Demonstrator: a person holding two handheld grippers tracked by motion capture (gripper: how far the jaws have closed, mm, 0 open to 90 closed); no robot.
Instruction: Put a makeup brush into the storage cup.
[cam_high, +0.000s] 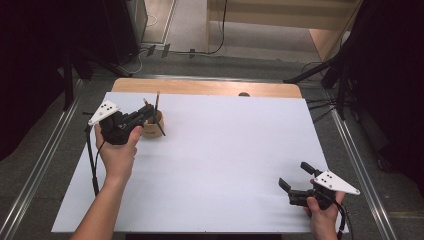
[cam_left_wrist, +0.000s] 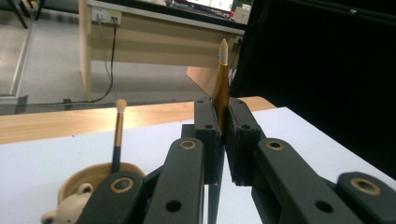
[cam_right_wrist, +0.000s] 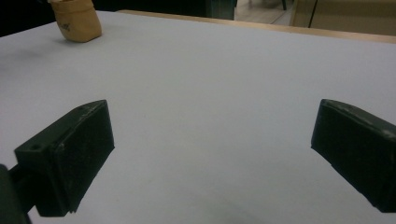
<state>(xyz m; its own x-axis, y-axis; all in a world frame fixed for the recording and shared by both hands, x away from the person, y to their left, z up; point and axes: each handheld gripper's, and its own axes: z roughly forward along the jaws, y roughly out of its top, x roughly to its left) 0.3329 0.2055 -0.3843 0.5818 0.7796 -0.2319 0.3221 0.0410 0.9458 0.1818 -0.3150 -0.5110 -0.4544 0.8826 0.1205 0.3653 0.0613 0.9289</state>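
Closed tight on a gold brush above the tan cup at upper left, the left gripper could tip that cup if lowered crookedly, while the right gripper, wide open, holds nothing.

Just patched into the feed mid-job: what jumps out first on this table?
The left gripper at the table's far left, shut on an upright brush with a gold ferrule, right beside a small tan holder from which another brush stands up. The right gripper rests open at the near right corner of the white table, nothing between its fingers.
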